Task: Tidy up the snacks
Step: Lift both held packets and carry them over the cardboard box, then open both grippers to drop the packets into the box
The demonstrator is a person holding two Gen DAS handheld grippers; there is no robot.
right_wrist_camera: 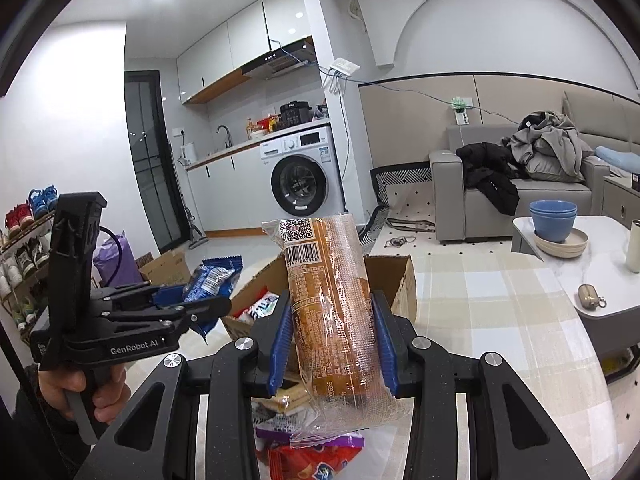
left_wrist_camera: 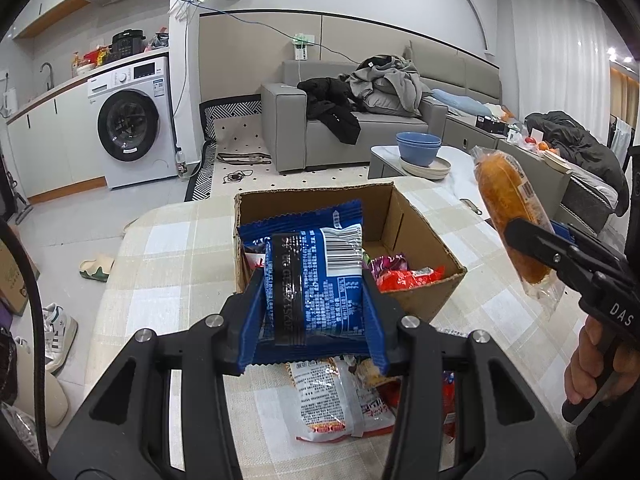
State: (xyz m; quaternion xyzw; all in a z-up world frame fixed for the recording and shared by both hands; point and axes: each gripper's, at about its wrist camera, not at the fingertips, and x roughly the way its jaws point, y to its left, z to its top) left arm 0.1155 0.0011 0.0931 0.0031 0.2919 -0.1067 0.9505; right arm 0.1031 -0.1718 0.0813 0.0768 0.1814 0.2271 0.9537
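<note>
From the left wrist camera, the job looks partly done. The cardboard box (left_wrist_camera: 416, 240) in the middle of the frame already holds several packets, a red one (left_wrist_camera: 408, 278) and a purple one among them, while a loose heap of snacks (left_wrist_camera: 340, 400) lies on the checked tablecloth (left_wrist_camera: 168, 248) at the bottom centre, so I'd say a fair share is left to put away. The left gripper (left_wrist_camera: 314, 300) has its blue pads closed narrow on a blue snack packet (left_wrist_camera: 320, 268), held upright with its barcode facing the camera, in front of the box. At the right edge the right gripper (left_wrist_camera: 520, 236) reaches in from the lower right, tilted up, pinching a wrapped orange bread roll (left_wrist_camera: 506, 208) near its lower end, lifted off the table and to the right of the box.

From the right wrist camera, the bread roll (right_wrist_camera: 332, 308) stands nearly upright in centre frame, squeezed between the right gripper's (right_wrist_camera: 332, 340) two blue pads. The box (right_wrist_camera: 400, 280) sits behind it, and more loose packets (right_wrist_camera: 304, 452) lie below at the bottom edge. At the left the left gripper (right_wrist_camera: 188, 304) is held level in a hand (right_wrist_camera: 80, 392), with the blue packet (right_wrist_camera: 212, 280) in its jaws beside the box's left end.
</note>
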